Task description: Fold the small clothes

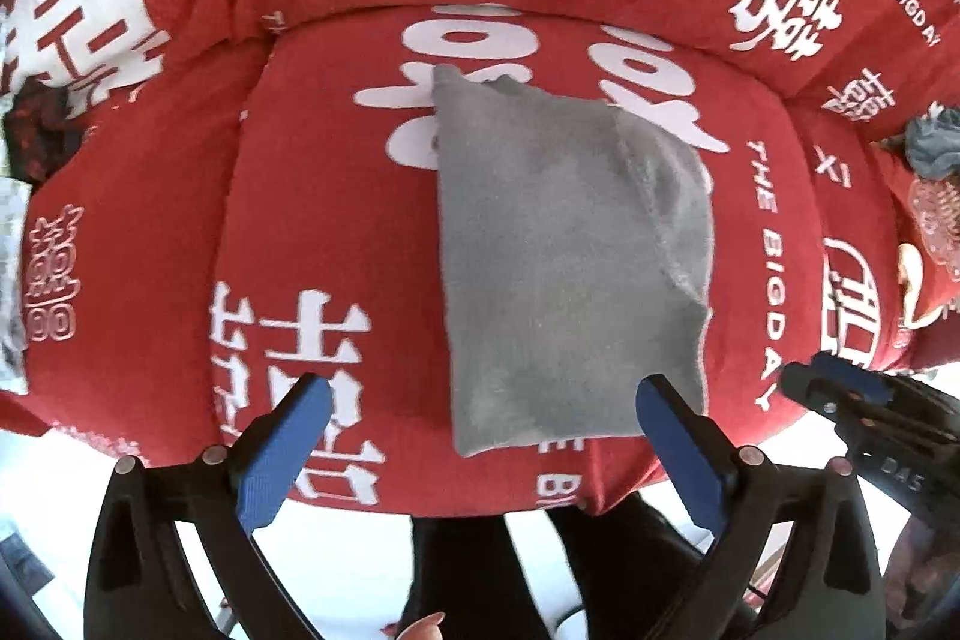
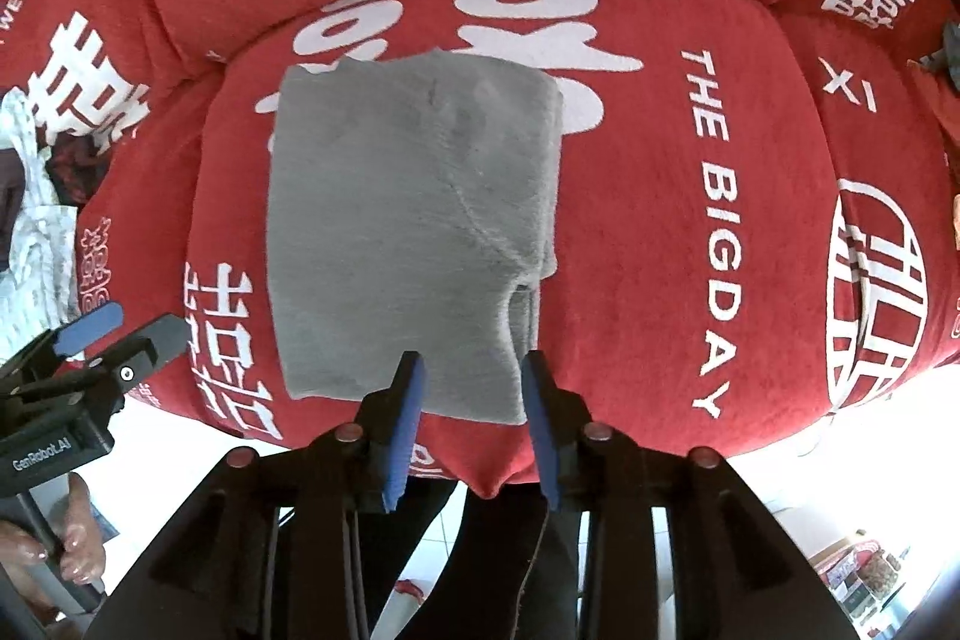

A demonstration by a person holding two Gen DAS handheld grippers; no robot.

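Nearest in each wrist view are the blue-padded fingers. The left claw (image 1: 483, 394) stands spread wide with nothing between its pads, its right pad overlapping only the near right corner of the cloth in the picture. The right claw (image 2: 473, 370) is parted more narrowly, its pads also empty and hanging over the near edge of the cloth without pinching it. No earlier picture is to hand, so all that can be said is that both are clear of the fabric and pointing down at it. Just beyond the fingertips lies the folded grey knit garment (image 2: 414, 226) — a flat, roughly rectangular pad resting on the seat of the red cushioned sofa printed with white characters (image 1: 336, 220), its long axis running away from the claws toward the backrest. A curved seam and a layered flap show along its right side, near the right claw. The relation that matters is this: the garment sits directly ahead of and below both claws, its near short edge closest. The right claw is centred over it, while the left claw hangs mostly over bare red fabric to its left. Judged from this, the fold looks close to finished. Farther off, a small heap of grey-blue clothes (image 1: 933, 142) waits at the right end of the sofa — well apart from the folded piece.
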